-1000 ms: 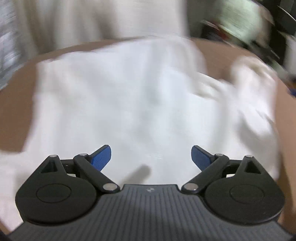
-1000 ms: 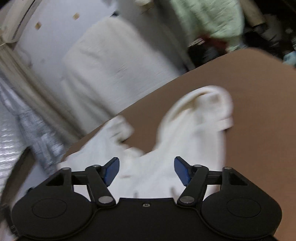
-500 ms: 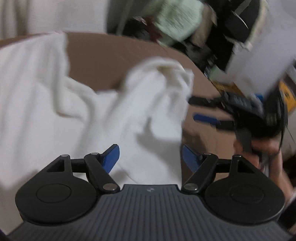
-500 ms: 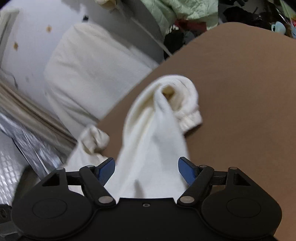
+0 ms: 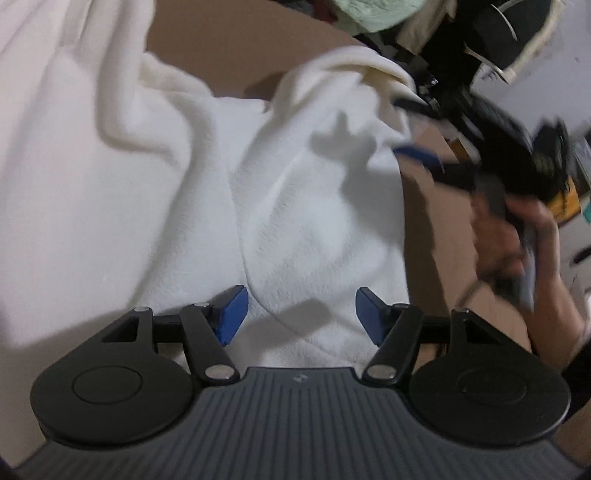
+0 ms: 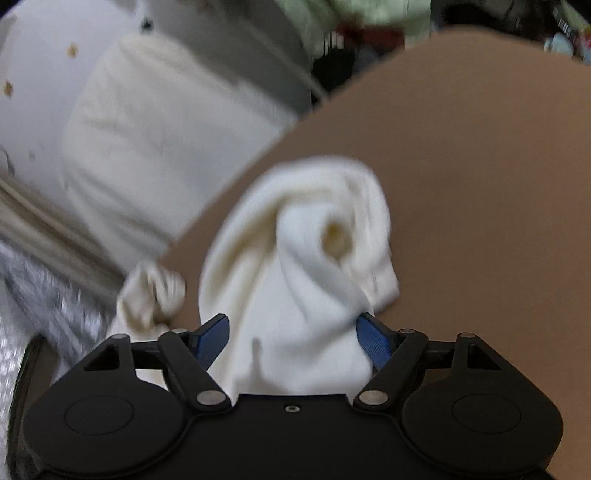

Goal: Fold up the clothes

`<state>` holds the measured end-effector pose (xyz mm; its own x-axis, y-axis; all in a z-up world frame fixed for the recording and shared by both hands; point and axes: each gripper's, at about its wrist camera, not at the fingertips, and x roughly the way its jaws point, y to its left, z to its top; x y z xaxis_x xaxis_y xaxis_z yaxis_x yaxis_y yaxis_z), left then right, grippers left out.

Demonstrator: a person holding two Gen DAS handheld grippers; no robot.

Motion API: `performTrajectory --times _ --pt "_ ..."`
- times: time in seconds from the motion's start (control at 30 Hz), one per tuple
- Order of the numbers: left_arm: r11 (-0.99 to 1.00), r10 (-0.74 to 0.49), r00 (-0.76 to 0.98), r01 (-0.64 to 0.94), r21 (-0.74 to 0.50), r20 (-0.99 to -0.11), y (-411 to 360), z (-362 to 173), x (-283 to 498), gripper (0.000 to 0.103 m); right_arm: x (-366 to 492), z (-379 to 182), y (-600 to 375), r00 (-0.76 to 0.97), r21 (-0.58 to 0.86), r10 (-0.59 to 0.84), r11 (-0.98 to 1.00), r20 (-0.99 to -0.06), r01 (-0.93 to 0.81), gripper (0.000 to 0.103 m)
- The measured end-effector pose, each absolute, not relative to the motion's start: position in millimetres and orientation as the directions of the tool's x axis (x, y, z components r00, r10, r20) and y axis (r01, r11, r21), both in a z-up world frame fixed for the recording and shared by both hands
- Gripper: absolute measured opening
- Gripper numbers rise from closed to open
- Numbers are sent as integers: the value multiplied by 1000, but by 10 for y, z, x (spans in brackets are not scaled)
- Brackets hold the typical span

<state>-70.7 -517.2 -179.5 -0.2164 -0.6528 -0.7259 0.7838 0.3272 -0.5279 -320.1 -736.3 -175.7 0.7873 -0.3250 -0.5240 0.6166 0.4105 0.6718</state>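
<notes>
A white fleece garment (image 5: 155,177) lies rumpled on the brown table (image 5: 207,51). My left gripper (image 5: 301,314) is open just above the garment near a seam, holding nothing. One sleeve (image 6: 306,266) stretches away on the table (image 6: 480,192) with its cuff at the far end. My right gripper (image 6: 291,338) is open with the sleeve lying between its fingers. In the left wrist view the right gripper (image 5: 417,129) shows at the right, open at the sleeve's end, held by a hand (image 5: 517,240).
A second cuff (image 6: 151,295) lies bunched at the table's left edge. Beyond the table are a cream cushion (image 6: 155,122), silver foil material (image 6: 44,295), a pale green cloth (image 5: 373,13) and dark clutter (image 5: 480,48).
The left gripper has swung right and closer over the garment. The right gripper has moved forward along the sleeve, so the cuff is nearer. Both stay open.
</notes>
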Motion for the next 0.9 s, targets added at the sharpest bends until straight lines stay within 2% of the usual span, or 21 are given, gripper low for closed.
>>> performTrajectory --times 0.1,0.17,0.2,0.23,0.33,0.37,0.43,0.5,0.57,0.6,0.63,0.73,0.8,0.87,0.9 --pt "337 -675 -279 707 -621 -683 -5088 -1852 -556 64 -2914 -1671 -7497 760 634 -376 419 -530 650 72" --pt "336 -688 -331 643 -688 -646 -5014 -1898 -418 64 -2712 -1553 -7536 684 541 -431 419 -588 729 59" --pt "340 -685 -349 623 -705 -639 -4987 -1912 -357 64 -2612 -1472 -7500 624 455 -492 429 -607 780 17" --pt "344 -683 -364 604 -719 -633 -4958 -1922 -291 63 -2490 -1372 -7385 581 343 -554 479 -596 808 10" --pt "389 -702 -280 619 -682 -655 -4762 -1822 -77 64 -2067 -1066 -6755 534 -27 -678 631 -505 775 10" --pt "406 -709 -241 628 -664 -663 -4688 -1779 -6 64 -1947 -987 -6492 557 -101 -675 676 -484 730 10" --pt "448 -720 -187 611 -653 -668 -4548 -1763 152 67 -1770 -861 -5984 649 -159 -578 794 -495 586 10" --pt "485 -728 -156 572 -661 -668 -4418 -1793 310 67 -1610 -877 -5638 697 -108 -368 915 -615 388 9" --pt "486 -737 -186 522 -701 -650 -4319 -1872 399 67 -1498 -996 -5437 648 -41 -212 962 -731 269 14" --pt "485 -737 -190 518 -704 -648 -4295 -1880 402 67 -1497 -1051 -5386 629 -14 -162 972 -761 233 11" --pt "485 -737 -195 515 -707 -647 -4270 -1888 406 67 -1500 -1106 -5339 608 13 -114 980 -786 200 14" --pt "493 -725 -195 522 -696 -660 -4223 -1889 393 67 -1585 -1137 -5393 590 -2 -160 966 -792 259 23" --pt "498 -720 -189 529 -687 -668 -4293 -1915 341 67 -1696 -1061 -5497 606 20 -182 950 -774 311 24" --pt "503 -717 -185 530 -683 -672 -4335 -1947 325 67 -1750 -930 -5575 631 46 -189 941 -752 336 36" --pt "504 -718 -181 531 -681 -672 -4309 -1935 331 67 -1726 -872 -5578 637 46 -195 939 -746 342 56"
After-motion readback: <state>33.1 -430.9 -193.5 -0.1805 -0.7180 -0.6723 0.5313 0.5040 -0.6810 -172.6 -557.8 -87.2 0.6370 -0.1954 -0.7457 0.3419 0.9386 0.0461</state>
